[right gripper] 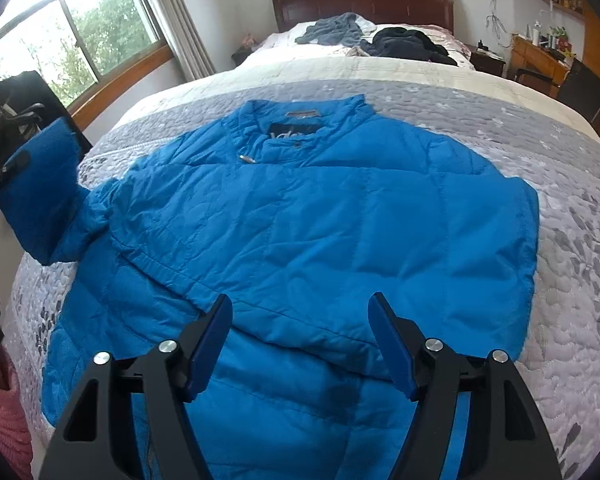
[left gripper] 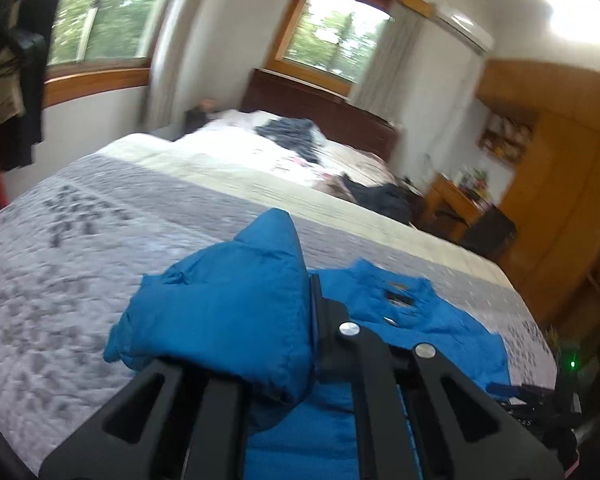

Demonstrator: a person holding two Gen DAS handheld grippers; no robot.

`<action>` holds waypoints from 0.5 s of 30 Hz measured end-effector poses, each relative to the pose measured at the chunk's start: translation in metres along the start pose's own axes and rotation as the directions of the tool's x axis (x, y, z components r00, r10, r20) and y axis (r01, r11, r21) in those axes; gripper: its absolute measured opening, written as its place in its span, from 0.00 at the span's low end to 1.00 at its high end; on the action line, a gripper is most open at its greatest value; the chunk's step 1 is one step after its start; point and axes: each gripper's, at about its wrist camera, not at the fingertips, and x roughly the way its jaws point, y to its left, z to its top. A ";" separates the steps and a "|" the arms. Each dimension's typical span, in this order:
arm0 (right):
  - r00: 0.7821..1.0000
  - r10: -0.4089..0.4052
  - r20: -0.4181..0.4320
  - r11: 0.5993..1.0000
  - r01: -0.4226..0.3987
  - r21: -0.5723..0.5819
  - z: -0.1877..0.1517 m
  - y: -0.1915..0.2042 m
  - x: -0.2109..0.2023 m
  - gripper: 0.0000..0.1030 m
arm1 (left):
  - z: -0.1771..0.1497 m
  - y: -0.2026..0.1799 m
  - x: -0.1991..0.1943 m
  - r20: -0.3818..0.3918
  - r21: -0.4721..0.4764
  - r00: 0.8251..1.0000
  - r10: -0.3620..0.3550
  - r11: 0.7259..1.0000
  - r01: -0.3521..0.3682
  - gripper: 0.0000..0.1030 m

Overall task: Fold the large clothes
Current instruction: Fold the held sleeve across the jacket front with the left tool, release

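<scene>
One blue jacket (right gripper: pixel 300 216) lies front-up across the bed (right gripper: pixel 572 240), its sleeve (left gripper: pixel 228 304) lifted at nine o'clock, pinched in the left hand-held gripper (left gripper: pixel 312 320). The right hand-held gripper (right gripper: pixel 300 344) hovers wide open and empty at six o'clock. The slick, puffy sleeve could slip free or spring back unfolded; two other garments sit near the headboard.

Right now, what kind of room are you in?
It looks like a bedroom in a home. There is a big bed with a grey quilt and a dark wooden headboard, windows with curtains, and a blue puffy jacket spread out on the bed for folding.
</scene>
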 end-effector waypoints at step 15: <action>1.000 0.019 0.003 0.996 -0.019 0.086 -0.002 -0.043 0.006 0.69 | -0.073 -0.118 0.105 -0.203 0.162 0.977 -0.069 0.981 0.103 0.05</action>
